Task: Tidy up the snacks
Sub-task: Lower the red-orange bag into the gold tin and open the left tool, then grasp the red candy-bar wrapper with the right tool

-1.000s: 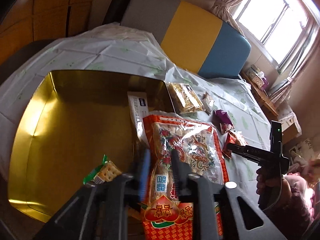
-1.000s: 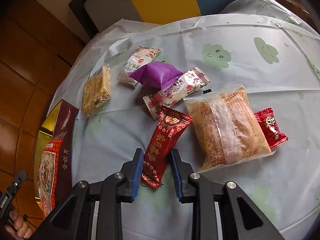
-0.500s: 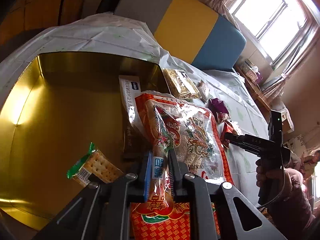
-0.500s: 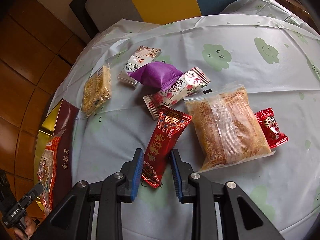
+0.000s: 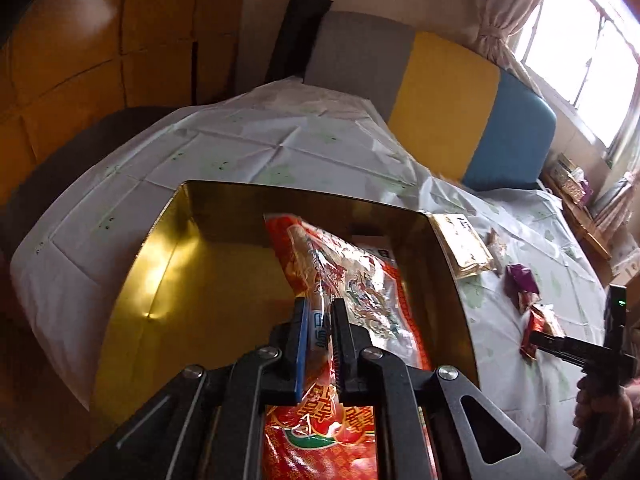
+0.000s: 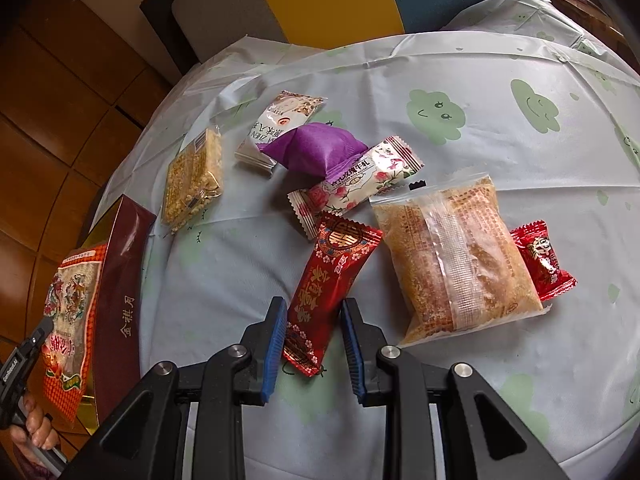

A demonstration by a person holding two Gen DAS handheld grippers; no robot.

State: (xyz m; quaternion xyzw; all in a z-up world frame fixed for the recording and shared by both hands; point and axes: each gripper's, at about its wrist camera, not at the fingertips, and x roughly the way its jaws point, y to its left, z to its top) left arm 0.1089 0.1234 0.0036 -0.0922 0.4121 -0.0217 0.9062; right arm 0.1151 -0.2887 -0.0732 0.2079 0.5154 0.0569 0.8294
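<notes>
One big red-orange snack bag (image 5: pixel 352 280) is pinched in the closed left tool (image 5: pixel 318 344), over the gold-lined box (image 5: pixel 168 264) at the worktop (image 6: pixel 480 80) edge. Right tool (image 6: pixel 314 334) straddles the red candy packet (image 6: pixel 332 284), pads narrow but contact unclear. Beyond it on the worktop: floral nougat packet (image 6: pixel 360 184), purple pouch (image 6: pixel 316 150), clear brown-cake bag (image 6: pixel 452 256), small red candy (image 6: pixel 542 258), cracker pack (image 6: pixel 194 180).

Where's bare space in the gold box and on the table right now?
The gold box has bare floor left of the large red bag. On the tablecloth, open patches lie beyond the purple packet and between the maroon box wall and red candy packet. The packet cluster is crowded.
</notes>
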